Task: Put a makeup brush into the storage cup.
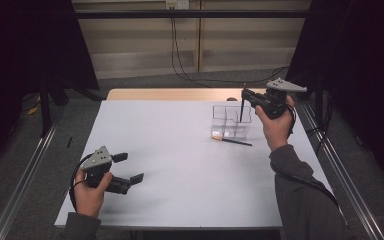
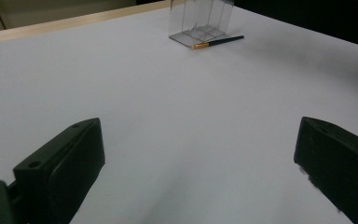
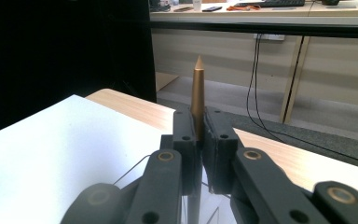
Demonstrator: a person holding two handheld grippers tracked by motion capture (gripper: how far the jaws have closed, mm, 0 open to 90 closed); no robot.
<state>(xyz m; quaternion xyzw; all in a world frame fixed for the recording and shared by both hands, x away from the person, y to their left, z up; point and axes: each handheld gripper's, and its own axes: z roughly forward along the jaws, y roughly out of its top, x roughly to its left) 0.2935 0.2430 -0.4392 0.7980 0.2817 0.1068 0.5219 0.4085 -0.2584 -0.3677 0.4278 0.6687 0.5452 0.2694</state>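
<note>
A clear box (image 1: pixel 231 121) with several compartments stands at the far right of the white table (image 1: pixel 170 150). My right gripper (image 1: pixel 245 95) hovers over it, shut on a thin dark brush (image 1: pixel 241 107) that hangs upright with its lower end inside the box. In the right gripper view the brush's gold pointed end (image 3: pixel 198 93) sticks up from the right gripper (image 3: pixel 198 126). A second dark brush (image 1: pixel 232 141) with a gold end lies flat on the table just in front of the box. My left gripper (image 1: pixel 130 167) rests open and holds nothing near the front left. The left gripper view looks past the open left gripper (image 2: pixel 196 140) toward the box (image 2: pixel 200 21) and the lying brush (image 2: pixel 216 42).
A wooden strip (image 1: pixel 175 94) runs along the table's far edge. Metal rails (image 1: pixel 340 170) flank both sides. Cables (image 1: pixel 180 65) hang down to the floor behind the table. Bare white tabletop lies between the two grippers.
</note>
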